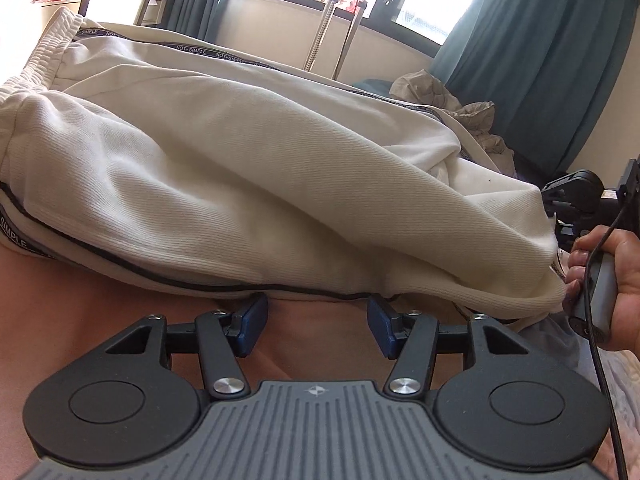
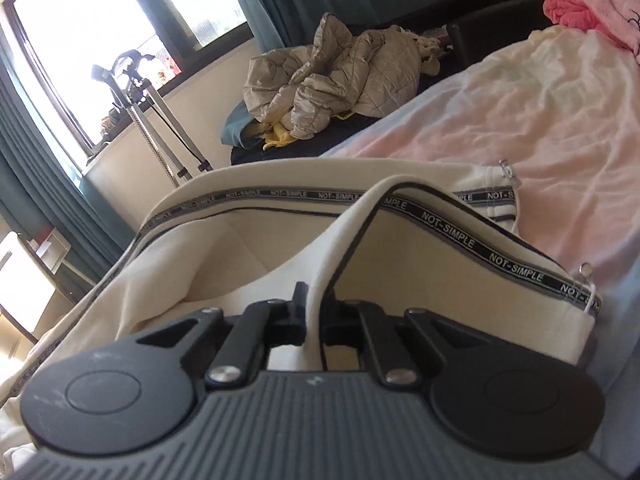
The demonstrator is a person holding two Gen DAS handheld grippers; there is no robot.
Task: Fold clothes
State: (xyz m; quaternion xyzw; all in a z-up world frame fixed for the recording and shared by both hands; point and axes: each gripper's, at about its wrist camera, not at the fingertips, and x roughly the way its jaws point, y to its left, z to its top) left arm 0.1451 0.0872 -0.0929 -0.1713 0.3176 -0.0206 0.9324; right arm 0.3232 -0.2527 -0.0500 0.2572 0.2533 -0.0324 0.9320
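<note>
Your left gripper (image 1: 318, 320) sits jaws spread on the bed (image 1: 100, 312), just short of the trousers (image 1: 240, 168) lying across it. Your right gripper (image 2: 314, 320) pinches a trouser edge — lifted, first fold barely begun, the rest remains.

Trousers (image 1: 248, 168) on the bed (image 2: 560, 128), quilted jacket (image 2: 332, 84) behind, beside the window (image 2: 80, 40).

"NOT-SIMPLE" repeated along the dark side stripe (image 2: 472, 240) of the cream trousers (image 1: 248, 184).
</note>
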